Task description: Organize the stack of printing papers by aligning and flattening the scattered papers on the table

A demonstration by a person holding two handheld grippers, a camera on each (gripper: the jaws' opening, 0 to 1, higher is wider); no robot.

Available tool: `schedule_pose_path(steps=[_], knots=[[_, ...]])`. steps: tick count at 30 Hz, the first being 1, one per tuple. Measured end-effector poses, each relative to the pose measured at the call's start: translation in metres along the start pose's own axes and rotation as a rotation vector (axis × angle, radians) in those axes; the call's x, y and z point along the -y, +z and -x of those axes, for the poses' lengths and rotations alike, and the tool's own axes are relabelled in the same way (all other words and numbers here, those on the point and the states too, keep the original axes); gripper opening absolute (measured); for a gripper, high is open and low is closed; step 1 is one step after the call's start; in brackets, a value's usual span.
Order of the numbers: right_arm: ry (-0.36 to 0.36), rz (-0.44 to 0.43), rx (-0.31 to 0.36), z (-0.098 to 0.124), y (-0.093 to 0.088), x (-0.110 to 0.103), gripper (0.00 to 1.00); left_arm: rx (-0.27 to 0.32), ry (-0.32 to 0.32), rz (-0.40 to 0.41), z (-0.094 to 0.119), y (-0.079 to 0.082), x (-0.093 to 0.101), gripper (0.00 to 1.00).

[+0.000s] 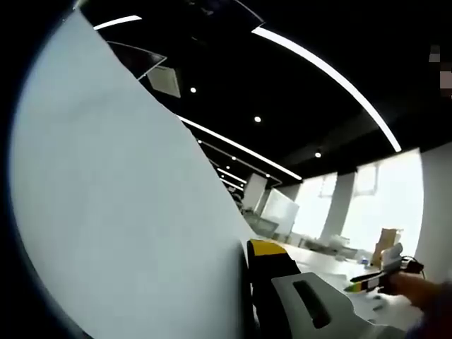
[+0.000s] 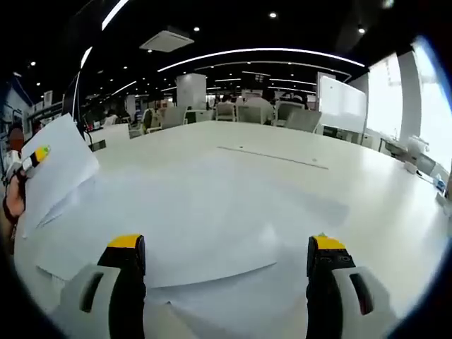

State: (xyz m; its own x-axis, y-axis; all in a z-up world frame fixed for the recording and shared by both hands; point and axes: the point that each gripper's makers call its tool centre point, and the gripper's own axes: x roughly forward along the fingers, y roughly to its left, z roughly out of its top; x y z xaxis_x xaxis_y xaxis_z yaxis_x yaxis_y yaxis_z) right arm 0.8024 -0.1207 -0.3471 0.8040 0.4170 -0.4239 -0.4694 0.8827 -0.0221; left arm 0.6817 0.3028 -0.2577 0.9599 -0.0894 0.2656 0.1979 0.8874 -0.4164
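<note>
Paper dominates both views of a white office table (image 2: 296, 141). In the left gripper view a single large white sheet (image 1: 120, 205) rises across the whole left half of the frame, its edge running diagonally from the upper left down to the lower centre, where it meets the yellow-tipped jaw of the left gripper (image 1: 248, 282). The sheet appears pinched there, the jaws pressed together on its edge, though only one jaw is plainly seen. The same lifted sheet shows at the left edge of the right gripper view, tilted up off the table, with the left gripper's yellow tip against its upper left corner and a hand (image 2: 10, 201) just below it.

Across the lower half of the right gripper view, loose white papers (image 2: 198, 233) lie flat and overlapping on the table, their edges out of line with one another, one curved edge crossing between the jaws. The right gripper (image 2: 224, 265) stands at the bottom of that frame with its two yellow-tipped jaws spread wide apart over the papers, nothing between them. In the left gripper view it appears small at the lower right, held by a hand (image 1: 417, 289).

Behind, curved ceiling light strips (image 2: 254, 53) arc over chairs (image 2: 247, 111) and a whiteboard (image 2: 342, 104) at the upper centre and upper right, with bright windows (image 2: 424, 92) at the far right.
</note>
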Motion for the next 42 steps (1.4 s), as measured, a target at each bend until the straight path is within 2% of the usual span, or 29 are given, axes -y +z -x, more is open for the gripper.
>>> schedule_pose_path(steps=[3, 11, 42], knots=[[-0.005, -0.002, 0.019, 0.001, 0.005, 0.002, 0.9, 0.001, 0.0, 0.0, 0.0, 0.0, 0.0, 0.1], [0.008, 0.003, -0.013, -0.003, -0.003, -0.001, 0.9, 0.002, 0.0, 0.001, 0.0, 0.0, 0.0, 0.1], [0.037, -0.008, -0.023, -0.008, -0.009, -0.004, 0.9, 0.013, 0.002, -0.002, 0.001, 0.003, 0.0, 0.1]])
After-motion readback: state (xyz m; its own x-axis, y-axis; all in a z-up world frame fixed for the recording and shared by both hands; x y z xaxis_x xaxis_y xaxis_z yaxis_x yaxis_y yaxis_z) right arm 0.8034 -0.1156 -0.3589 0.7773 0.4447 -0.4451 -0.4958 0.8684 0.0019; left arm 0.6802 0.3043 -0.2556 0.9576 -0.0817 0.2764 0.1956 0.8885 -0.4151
